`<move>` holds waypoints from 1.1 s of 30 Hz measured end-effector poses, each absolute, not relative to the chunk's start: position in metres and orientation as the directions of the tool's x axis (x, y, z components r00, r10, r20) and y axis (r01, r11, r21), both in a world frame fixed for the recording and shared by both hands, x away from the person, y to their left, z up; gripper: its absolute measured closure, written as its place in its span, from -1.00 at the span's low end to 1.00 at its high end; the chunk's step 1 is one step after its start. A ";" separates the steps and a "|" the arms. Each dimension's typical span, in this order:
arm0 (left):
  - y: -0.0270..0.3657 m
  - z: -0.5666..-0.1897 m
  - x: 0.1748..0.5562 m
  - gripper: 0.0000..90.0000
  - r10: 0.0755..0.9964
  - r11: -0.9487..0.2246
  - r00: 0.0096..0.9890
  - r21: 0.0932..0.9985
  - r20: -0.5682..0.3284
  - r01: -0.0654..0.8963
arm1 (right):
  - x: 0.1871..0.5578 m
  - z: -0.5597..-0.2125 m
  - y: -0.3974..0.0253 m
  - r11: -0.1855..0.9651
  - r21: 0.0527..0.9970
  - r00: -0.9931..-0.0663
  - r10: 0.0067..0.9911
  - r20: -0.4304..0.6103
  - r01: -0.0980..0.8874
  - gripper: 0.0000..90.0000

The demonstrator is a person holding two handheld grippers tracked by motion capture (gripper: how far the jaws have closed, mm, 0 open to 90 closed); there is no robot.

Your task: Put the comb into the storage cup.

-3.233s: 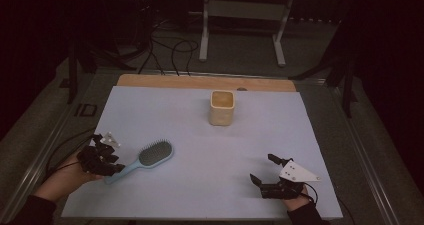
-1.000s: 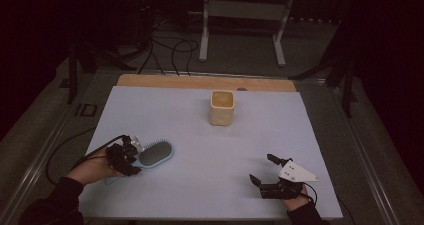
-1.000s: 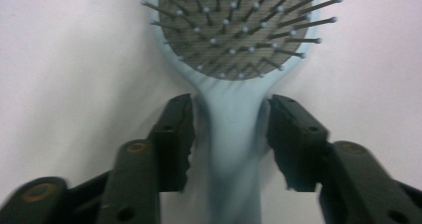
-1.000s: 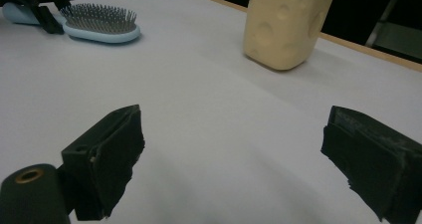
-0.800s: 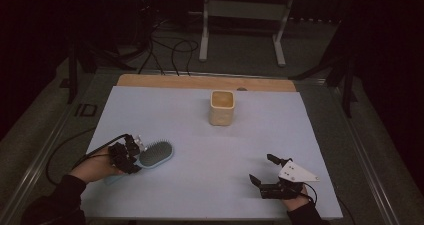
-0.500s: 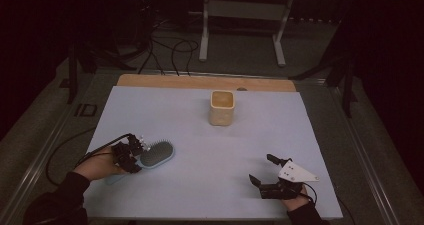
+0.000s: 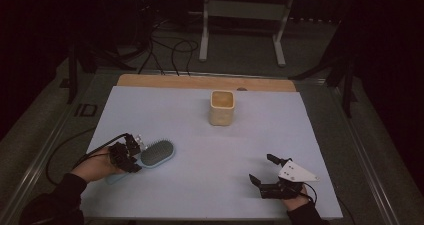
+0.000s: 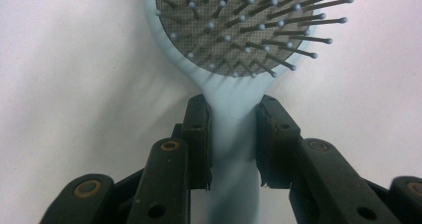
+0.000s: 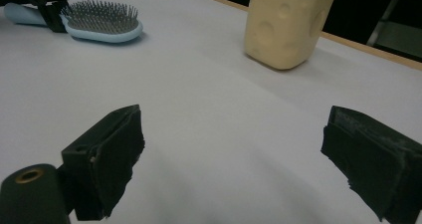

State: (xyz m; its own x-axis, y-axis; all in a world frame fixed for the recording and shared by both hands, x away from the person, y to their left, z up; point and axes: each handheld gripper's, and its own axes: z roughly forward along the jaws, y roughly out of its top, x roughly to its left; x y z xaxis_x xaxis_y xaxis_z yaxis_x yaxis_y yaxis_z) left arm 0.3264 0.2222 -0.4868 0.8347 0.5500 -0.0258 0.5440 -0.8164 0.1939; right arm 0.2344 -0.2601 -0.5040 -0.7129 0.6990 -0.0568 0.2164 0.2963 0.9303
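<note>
So the big change: a few seconds before, the left gripper (image 7: pixel 131 154) was sitting at the butt end of the hairbrush (image 7: pixel 156 153), out by the left edge of the worktop (image 7: pixel 200 185). By this frame it had slid up the handle and was pinching the neck right below the bristle head. In the left gripper view the jaws were pressed onto the pale blue handle (image 8: pixel 234 149) from both sides, touching it. The brush itself hadn't really moved and lay flat, bristles up, near the front-left corner. The right gripper (image 7: pixel 264 172) hadn't budged near the front-right corner, with its jaws spread wide and nothing between them. The yellowish cup (image 7: pixel 222 107) stood well apart toward the back edge. My read: the grasp was done, so lifting was next, probably headed for that cup.
</note>
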 end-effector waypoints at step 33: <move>0.204 -0.444 0.331 0.55 0.573 -0.691 0.819 0.513 -0.041 0.509 | 0.234 -0.504 -0.260 0.293 0.932 -0.713 0.699 -0.056 0.214 -0.80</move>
